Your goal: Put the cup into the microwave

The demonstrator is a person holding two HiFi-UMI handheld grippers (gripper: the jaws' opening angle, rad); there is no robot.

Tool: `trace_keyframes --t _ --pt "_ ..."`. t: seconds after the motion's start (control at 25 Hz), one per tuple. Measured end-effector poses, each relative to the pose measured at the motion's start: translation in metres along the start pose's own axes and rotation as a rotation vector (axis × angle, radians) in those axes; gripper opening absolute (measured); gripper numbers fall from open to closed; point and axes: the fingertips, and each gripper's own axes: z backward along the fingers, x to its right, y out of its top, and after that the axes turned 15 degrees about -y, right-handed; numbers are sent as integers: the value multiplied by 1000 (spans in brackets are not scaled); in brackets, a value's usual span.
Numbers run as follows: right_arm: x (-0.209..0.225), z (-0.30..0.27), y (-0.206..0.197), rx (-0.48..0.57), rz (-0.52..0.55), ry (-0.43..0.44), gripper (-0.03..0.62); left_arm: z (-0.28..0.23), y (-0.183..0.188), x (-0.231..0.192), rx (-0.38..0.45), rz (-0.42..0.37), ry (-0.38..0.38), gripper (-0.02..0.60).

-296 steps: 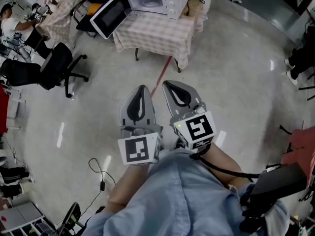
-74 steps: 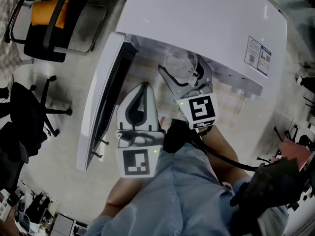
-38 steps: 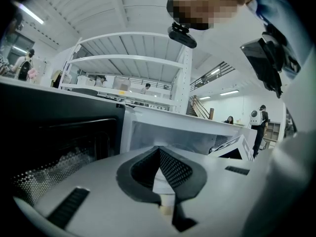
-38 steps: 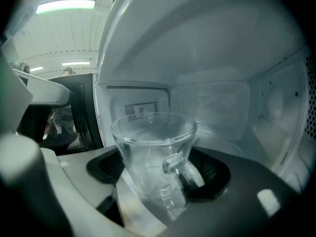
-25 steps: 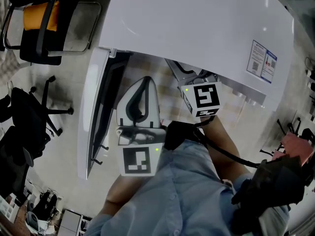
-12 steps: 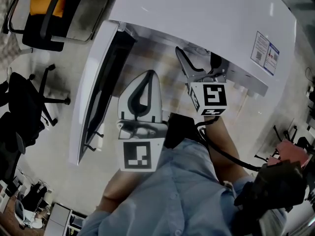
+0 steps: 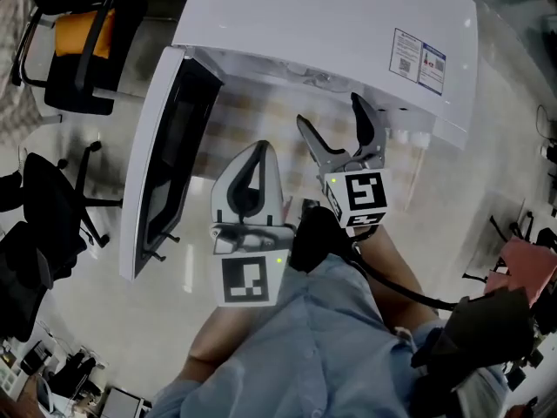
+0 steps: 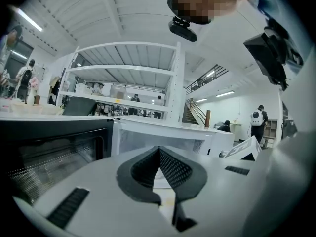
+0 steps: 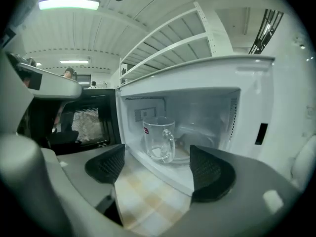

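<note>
The clear glass cup (image 9: 159, 139) with a handle stands upright inside the white microwave (image 9: 197, 107), on its turntable. My right gripper (image 9: 158, 169) is open just outside the cavity, with nothing between its pads and clear of the cup. In the head view the right gripper (image 7: 331, 116) sits below the microwave (image 7: 322, 33) front edge, jaws spread. The cup is hidden there by the microwave's top. My left gripper (image 7: 248, 181) is shut and empty, to the left of the right one. The microwave door (image 7: 161, 155) hangs open at the left.
The microwave stands on a checked tablecloth (image 7: 252, 124). An office chair with an orange cushion (image 7: 83, 37) and a black chair (image 7: 43, 225) stand on the floor to the left. The open door (image 8: 54, 152) is close to the left gripper (image 8: 159, 152).
My right gripper has drawn back out of the microwave cavity, and its fingertips now show in front of it. The cup stays inside. The left gripper has also drawn back a little.
</note>
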Motion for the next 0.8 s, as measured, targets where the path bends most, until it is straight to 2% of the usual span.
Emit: trace_keyframes --t 0.24,0.36,0.56,0.6,0.8 --pt "-14 32 20 55 -52 68 378 -5 5 17 -6 -24 -34 6" --pt "-21 41 24 52 -54 101 271 -9 8 20 -9 -33 -42 6" --pt "-25 43 33 77 -60 105 21 -21 10 20 -11 -46 -68 6" --pt "-25 41 33 75 -58 103 2 -24 9 19 -15 -45 -75 6" --pt "-34 24 28 42 -34 106 2 -46 3 10 -30 -35 -105 6"
